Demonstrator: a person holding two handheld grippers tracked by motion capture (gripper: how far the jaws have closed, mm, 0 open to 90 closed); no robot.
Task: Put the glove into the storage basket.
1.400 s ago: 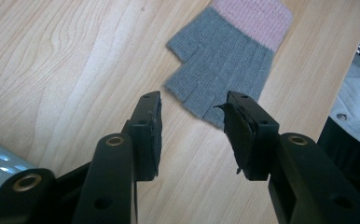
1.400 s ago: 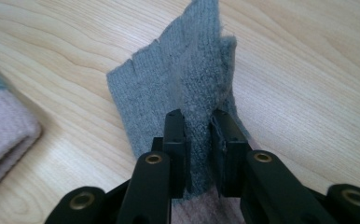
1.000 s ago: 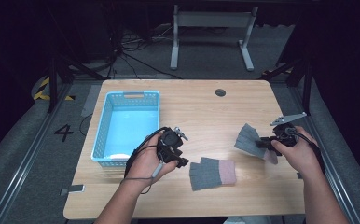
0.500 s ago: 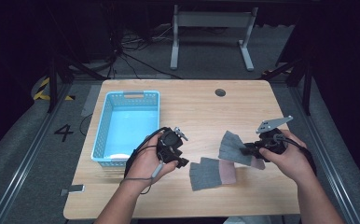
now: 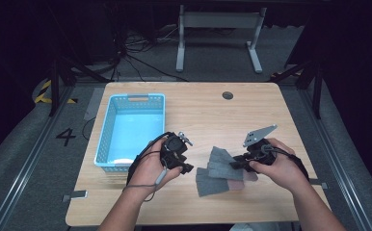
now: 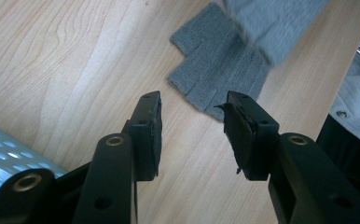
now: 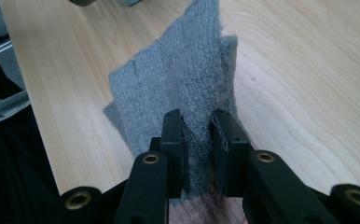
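My right gripper (image 5: 235,164) is shut on a grey fingerless glove (image 5: 219,158) and holds it just over a second grey glove (image 5: 211,182) that lies flat near the table's front edge. In the right gripper view the jaws pinch a fold of the held glove (image 7: 183,70), right gripper (image 7: 199,116). A little to the left of both gloves, my left gripper (image 5: 186,167) rests in the hand. Its jaws stand open over bare wood with nothing between them, left gripper (image 6: 192,105). The lying glove (image 6: 215,70) is just ahead, and the held glove (image 6: 271,23) hangs blurred above it.
A light blue basket (image 5: 131,130) stands on the left half of the wooden table (image 5: 198,110), and its perforated wall (image 6: 1,144) is close beside the left gripper. A round cable hole (image 5: 228,95) sits at the back. Dark floor and a desk frame lie beyond.
My right gripper has carried the grey glove leftward, from the table's right side to over the lying glove. The left gripper has stayed where it was.
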